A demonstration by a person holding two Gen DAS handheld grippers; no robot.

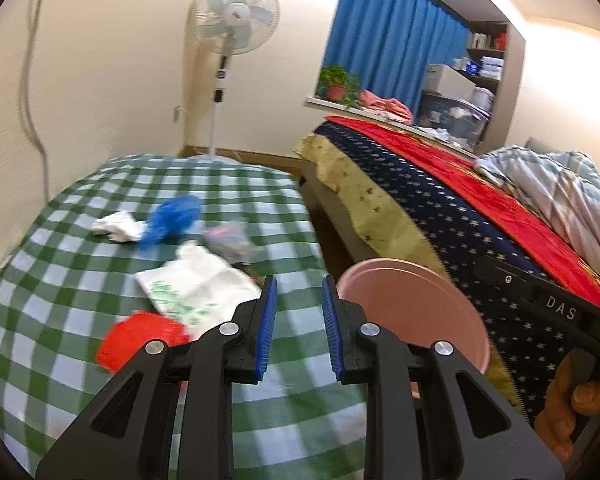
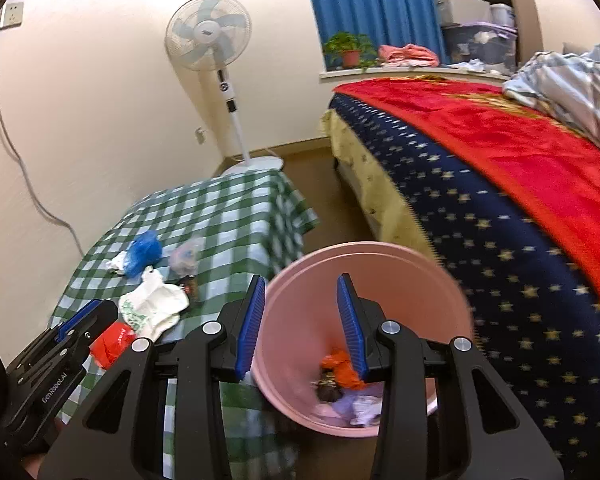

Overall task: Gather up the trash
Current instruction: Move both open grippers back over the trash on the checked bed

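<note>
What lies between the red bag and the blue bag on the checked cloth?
The white bag with green print lies between the red bag and the blue bag; both wrist views show this.

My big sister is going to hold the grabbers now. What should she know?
Left gripper: jaws open, empty, over the checkered table.
Right gripper: jaws open, empty, above the pink bin, which stands on the floor between table and bed.
Done: the bin already holds some trash, including an orange scrap.
Left on the table: red bag, white printed bag, blue bag, white tissue, clear wrapper and a small dark item.
</note>
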